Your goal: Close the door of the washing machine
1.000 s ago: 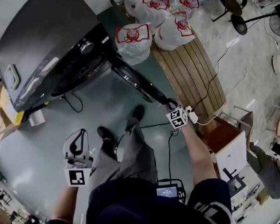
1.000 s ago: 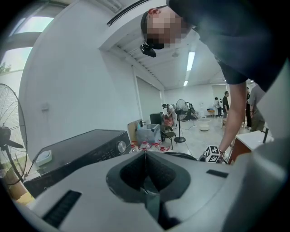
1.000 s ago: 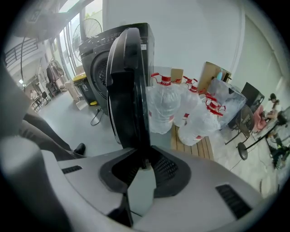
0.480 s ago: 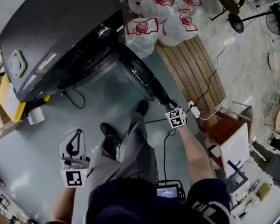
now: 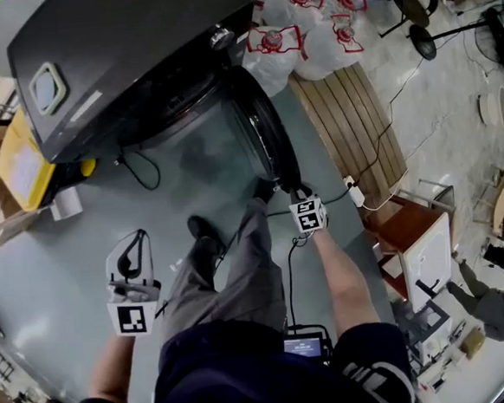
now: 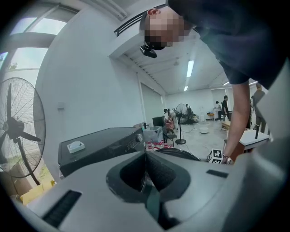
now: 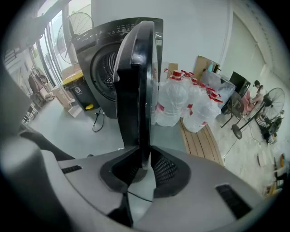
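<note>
The dark grey washing machine [image 5: 136, 57] stands at the upper left of the head view, and its round black door [image 5: 269, 138] hangs partly open towards me. My right gripper [image 5: 297, 194] is shut on the door's free edge. In the right gripper view the door [image 7: 136, 81] rises edge-on from between the jaws [image 7: 141, 158], with the drum opening [image 7: 106, 68] behind it. My left gripper [image 5: 135, 288] hangs over the floor beside my leg, far from the machine. Its jaws [image 6: 146, 170] are shut with nothing in them.
Water jugs in white bags [image 5: 296, 41] and a slatted wooden pallet [image 5: 350, 119] lie right of the door. A yellow bin [image 5: 19, 167] and a loose cable [image 5: 137, 175] sit left of the machine. A white cabinet [image 5: 426, 256] stands at the right. A fan [image 6: 20, 136] stands left.
The door has swung in towards the machine's front, and my right gripper has moved left with it, still shut on its edge. My left gripper keeps its place in the picture.
</note>
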{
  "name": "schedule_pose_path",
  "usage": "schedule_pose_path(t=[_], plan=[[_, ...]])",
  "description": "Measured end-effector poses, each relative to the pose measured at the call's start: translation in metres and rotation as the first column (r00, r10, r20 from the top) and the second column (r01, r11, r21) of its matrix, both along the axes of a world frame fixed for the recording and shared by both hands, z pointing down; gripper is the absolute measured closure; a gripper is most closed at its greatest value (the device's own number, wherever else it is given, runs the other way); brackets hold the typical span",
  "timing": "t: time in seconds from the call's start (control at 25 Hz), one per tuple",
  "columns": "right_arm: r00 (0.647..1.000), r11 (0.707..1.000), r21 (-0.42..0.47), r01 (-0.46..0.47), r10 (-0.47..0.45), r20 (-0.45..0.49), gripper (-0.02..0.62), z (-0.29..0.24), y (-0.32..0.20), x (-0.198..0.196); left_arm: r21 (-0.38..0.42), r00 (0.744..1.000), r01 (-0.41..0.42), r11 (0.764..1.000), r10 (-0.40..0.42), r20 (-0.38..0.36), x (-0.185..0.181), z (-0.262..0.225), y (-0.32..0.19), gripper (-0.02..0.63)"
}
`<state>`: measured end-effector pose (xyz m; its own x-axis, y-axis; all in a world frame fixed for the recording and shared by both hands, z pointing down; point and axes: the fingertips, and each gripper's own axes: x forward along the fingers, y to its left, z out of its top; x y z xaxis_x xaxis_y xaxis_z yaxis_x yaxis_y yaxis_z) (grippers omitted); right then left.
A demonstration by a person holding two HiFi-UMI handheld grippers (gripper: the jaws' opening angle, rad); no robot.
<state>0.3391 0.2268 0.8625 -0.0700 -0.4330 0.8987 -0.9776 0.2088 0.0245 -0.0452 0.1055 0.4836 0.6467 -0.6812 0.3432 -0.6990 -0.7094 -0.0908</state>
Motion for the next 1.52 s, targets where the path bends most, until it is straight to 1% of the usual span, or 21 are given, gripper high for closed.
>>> schedule_pose_path(t=[0.24, 0.48, 0.64, 0.8, 1.0, 1.16, 1.24, 1.4, 1.52], plan=[[1.0, 1.0, -0.008, -0.022, 0.022, 0.012, 0.505, 0.003, 0.001, -0.042, -0.002, 1.0, 0.021, 1.0, -0.021, -0.011, -0.04, 0.008, 0.004, 0.581], [0.996, 0.996, -0.017, -0.092, 0.091, -0.009, 0.506, 0.004, 0.003, -0.064, 0.001, 0.999, 0.039, 0.999, -0.039, -0.021, -0.07, 0.009, 0.009, 0.581], [0.992, 0.992, -0.026, -0.124, 0.124, -0.005, 0.506, 0.005, 0.002, -0.086, -0.004, 0.998, 0.052, 0.999, -0.052, -0.039, -0.087, 0.011, 0.015, 0.581], [0.986, 0.986, -0.024, -0.166, 0.167, 0.009, 0.505, 0.005, 0.002, -0.114, 0.007, 0.997, 0.053, 0.999, -0.052, -0.054, -0.102, 0.008, 0.021, 0.581], [0.975, 0.976, -0.02, -0.217, 0.218, 0.035, 0.503, 0.005, -0.005, -0.15, -0.004, 0.997, 0.067, 0.998, -0.067, -0.049, -0.117, 0.011, 0.027, 0.581], [0.963, 0.966, -0.035, -0.257, 0.259, 0.068, 0.498, 0.007, -0.01, -0.18, 0.006, 0.993, 0.107, 0.994, -0.106, -0.06, -0.127, 0.007, 0.024, 0.581], [0.963, 0.966, -0.032, -0.255, 0.257, 0.078, 0.494, 0.006, -0.013, -0.192, 0.014, 0.99, 0.13, 0.991, -0.129, -0.063, -0.132, 0.003, 0.021, 0.581], [0.963, 0.968, -0.03, -0.25, 0.252, 0.097, 0.486, 0.009, -0.024, -0.215, 0.014, 0.983, 0.183, 0.983, -0.182, -0.027, -0.145, 0.006, 0.014, 0.581], [0.957, 0.962, -0.039, -0.27, 0.273, 0.103, 0.485, 0.01, -0.027, -0.226, 0.025, 0.976, 0.217, 0.976, -0.216, -0.017, -0.145, 0.002, 0.009, 0.581]])
